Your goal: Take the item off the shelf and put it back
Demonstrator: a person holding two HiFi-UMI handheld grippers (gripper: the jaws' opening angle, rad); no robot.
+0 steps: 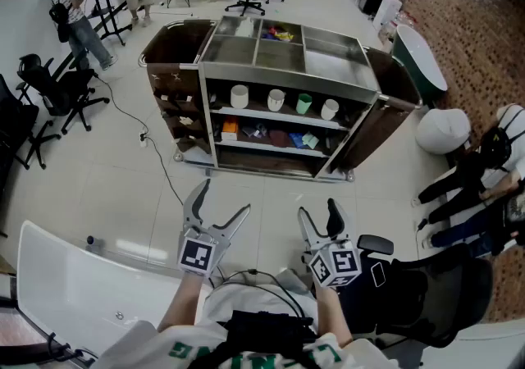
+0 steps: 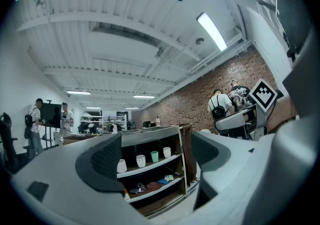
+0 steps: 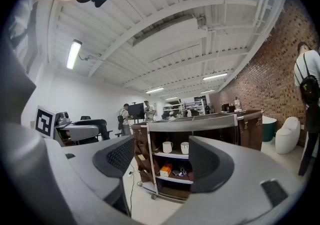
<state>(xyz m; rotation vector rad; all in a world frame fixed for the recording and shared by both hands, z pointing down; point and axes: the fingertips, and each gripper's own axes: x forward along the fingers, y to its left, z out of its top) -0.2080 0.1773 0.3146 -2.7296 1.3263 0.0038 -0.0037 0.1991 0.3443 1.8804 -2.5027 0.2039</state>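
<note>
Facing the shelf (image 1: 279,80), empty-handed
My left gripper (image 1: 225,198) and right gripper (image 1: 317,210) both gape; I should stay level and centre 1 cup (image 1: 239,96) ahead between jaws.

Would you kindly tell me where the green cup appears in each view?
Head view: green cup, upper shelf, third of four from left.
Left gripper view: green cup between the jaws, again third.
Right gripper view: not visible; two white cups show.
Shared landmark: the shelf unit.
</note>
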